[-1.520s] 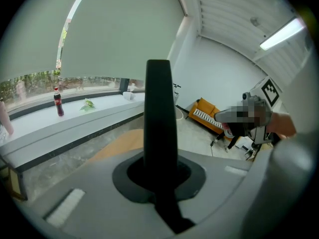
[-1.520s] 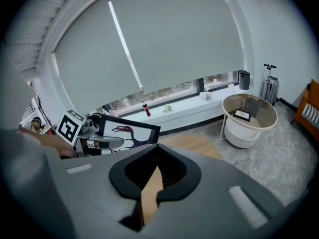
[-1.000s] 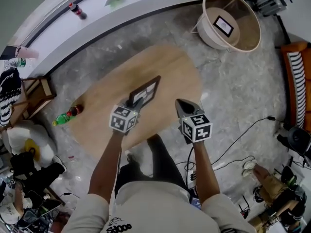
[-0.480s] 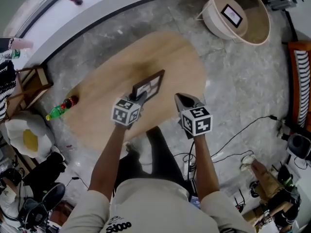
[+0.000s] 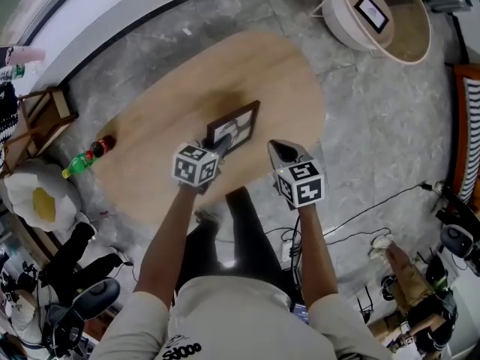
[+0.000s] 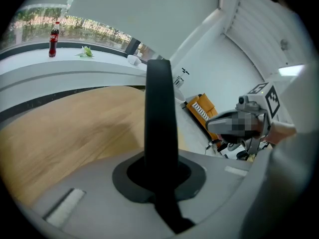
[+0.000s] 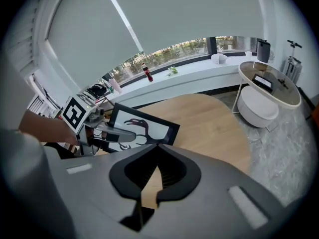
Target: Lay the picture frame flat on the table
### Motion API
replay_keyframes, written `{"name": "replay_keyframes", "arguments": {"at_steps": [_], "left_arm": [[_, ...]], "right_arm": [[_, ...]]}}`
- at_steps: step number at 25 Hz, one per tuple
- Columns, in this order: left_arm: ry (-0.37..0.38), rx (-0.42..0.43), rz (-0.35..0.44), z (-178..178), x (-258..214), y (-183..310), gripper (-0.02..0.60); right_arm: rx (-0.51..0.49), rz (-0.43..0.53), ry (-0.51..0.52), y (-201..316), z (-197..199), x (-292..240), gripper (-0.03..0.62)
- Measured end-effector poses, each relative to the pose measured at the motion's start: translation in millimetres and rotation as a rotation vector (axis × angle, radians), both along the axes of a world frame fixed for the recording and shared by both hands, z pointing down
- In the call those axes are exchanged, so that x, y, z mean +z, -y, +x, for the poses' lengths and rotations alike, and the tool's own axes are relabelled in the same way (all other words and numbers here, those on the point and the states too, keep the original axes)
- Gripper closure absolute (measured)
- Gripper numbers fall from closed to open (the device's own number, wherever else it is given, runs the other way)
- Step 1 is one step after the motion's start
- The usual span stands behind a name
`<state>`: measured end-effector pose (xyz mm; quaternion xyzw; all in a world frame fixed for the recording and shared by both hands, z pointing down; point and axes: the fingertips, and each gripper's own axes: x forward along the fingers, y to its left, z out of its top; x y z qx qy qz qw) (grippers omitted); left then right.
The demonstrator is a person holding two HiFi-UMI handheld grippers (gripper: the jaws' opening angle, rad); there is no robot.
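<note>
We're looking down on the oval wooden worktop (image 5: 172,88), and the picture frame (image 5: 234,124) is sitting over its middle, toward the near edge. It's tilted with its glass side facing us, not flat yet. We can't tell whether its lower edge is touching the wood.

The left claw (image 5: 219,142) is clamped on the frame's near side rail. In the left gripper view that rail is showing as a dark bar (image 6: 160,133) pinched between the jaws. The right claw (image 5: 281,152) is hanging just beside it over the near edge, jaws together and gripping nothing.

We're judging the frame to be light and stiff, but the glazed front is making it fragile and the smooth rail could slip. So we're favouring the grip on the rail itself, never the glass. We'd be easing the far edge down last, with the right claw free to steady it.

Two bottles (image 5: 84,157) are lying by the worktop's left edge, well apart.
</note>
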<state>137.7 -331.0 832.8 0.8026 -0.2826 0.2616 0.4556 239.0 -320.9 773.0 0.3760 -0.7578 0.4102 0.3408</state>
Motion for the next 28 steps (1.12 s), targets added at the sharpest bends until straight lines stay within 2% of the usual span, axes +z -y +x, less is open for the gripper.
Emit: {"name": "replay_keyframes", "arguments": {"at_steps": [6,12,17,22,28], "left_arm": [[-0.021,-0.062,-0.055,-2,11,0,0.56],[-0.043,-0.094,-0.067,-1,15,4,0.56],[-0.02,-0.113,-0.08,-1,24,10,0.548],[-0.027,-0.163,-0.113,-1,35,13,0.537],[-0.074,-0.233,-0.179,-3,44,14,0.535]], "right_arm": [[0.008,-0.051,0.057,-10,-10,10,0.591],[0.035,-0.04,0.033,-14,-8,18,0.591],[0.064,-0.043,0.033,-14,-3,23,0.591],[0.078,-0.057,0.034,-17,4,28,0.591],[0.069,-0.064,0.007,-18,9,34,0.591]]}}
